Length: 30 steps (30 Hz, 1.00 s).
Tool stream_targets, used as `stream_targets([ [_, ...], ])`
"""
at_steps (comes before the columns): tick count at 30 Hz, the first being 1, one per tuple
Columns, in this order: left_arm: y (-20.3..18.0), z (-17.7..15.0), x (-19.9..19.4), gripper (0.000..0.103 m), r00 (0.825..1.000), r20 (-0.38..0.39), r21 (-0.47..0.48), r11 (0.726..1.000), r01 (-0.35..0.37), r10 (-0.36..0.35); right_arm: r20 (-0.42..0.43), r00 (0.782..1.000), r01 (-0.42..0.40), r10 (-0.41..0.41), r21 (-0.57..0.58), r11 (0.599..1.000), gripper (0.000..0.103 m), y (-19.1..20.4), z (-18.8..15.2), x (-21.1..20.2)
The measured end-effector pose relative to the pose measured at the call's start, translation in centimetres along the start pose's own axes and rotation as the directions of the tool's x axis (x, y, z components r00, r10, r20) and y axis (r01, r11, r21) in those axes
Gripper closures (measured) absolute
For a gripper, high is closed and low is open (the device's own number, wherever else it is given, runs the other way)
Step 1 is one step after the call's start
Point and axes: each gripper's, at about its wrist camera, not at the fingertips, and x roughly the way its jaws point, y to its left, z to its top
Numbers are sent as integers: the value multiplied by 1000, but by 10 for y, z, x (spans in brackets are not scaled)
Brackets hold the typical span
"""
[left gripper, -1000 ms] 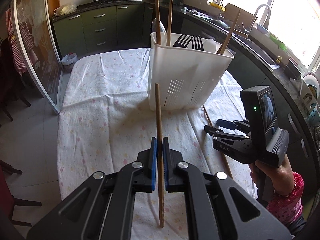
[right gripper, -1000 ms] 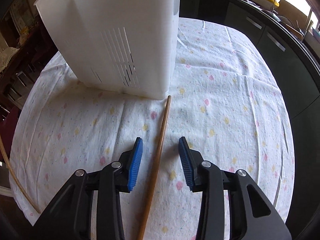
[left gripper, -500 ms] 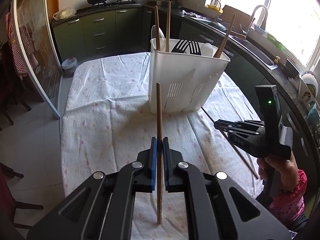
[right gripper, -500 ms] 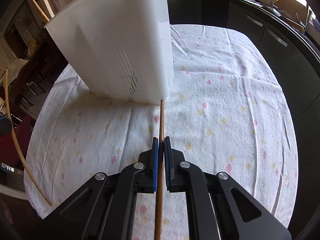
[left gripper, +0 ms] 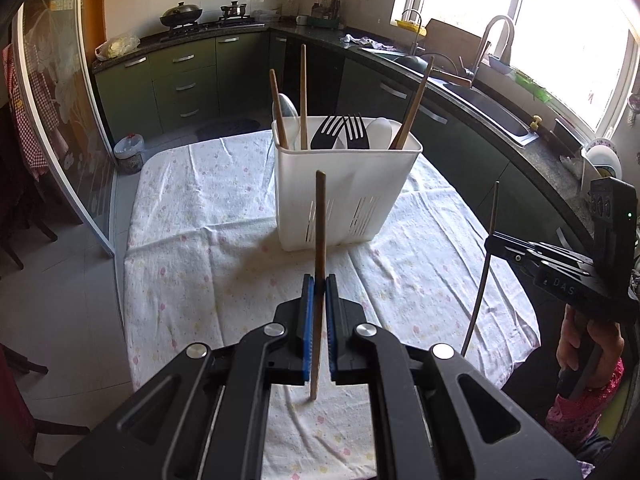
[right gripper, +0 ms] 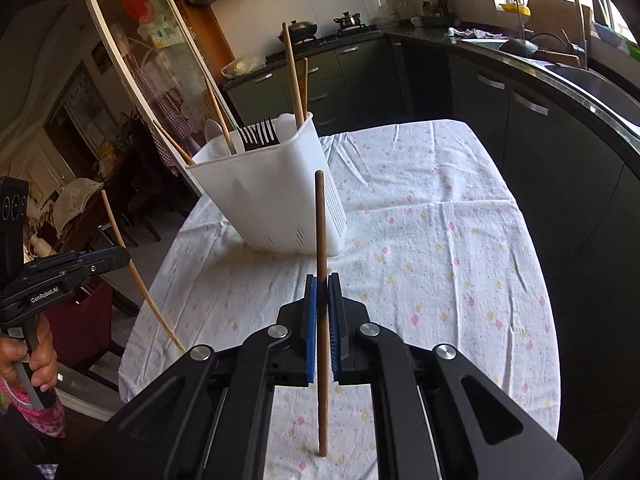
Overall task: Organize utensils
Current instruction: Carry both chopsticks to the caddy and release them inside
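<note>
A white utensil holder [left gripper: 346, 192] [right gripper: 272, 200] stands on the table with wooden chopsticks, two black forks [left gripper: 340, 134] and white spoons in it. My left gripper [left gripper: 319, 286] is shut on a wooden chopstick [left gripper: 319, 236] that stands upright in front of the holder. My right gripper [right gripper: 322, 286] is shut on a second wooden chopstick [right gripper: 320, 232], also held upright above the cloth. Each gripper shows in the other's view: the right one [left gripper: 494, 240] at the table's right edge, the left one [right gripper: 120, 254] at its left edge.
A white flowered cloth [left gripper: 208, 248] covers the table. Green kitchen cabinets [left gripper: 180, 80] and a counter with a sink [left gripper: 488, 108] curve round behind and to the right. A glass partition [left gripper: 52, 120] stands at the left, and a person's hand [left gripper: 580, 344] holds the right gripper.
My right gripper shut on the chopstick that lay on the cloth and lifted it upright, clear of the table. My left gripper rose a little with its chopstick.
</note>
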Motion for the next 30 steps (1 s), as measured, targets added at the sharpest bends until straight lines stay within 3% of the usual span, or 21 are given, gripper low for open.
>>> stream_targets([
  [11, -23, 26, -23, 98, 998, 57, 61, 998, 17, -21, 109, 993, -32, 36, -33, 999, 97, 10, 6, -56],
  [18, -37, 60, -48, 98, 991, 124, 93, 995, 36, -47, 155, 987, -31, 41, -69, 997, 97, 20, 20, -84],
  [26, -48, 120, -96, 98, 960, 277, 106, 994, 2, -31, 166, 985, -37, 51, -88, 995, 97, 25, 17, -98],
  [30, -48, 146, -101, 98, 948, 318, 94, 995, -35, 4, 165, 985, -38, 51, -83, 996, 97, 22, 18, -98],
])
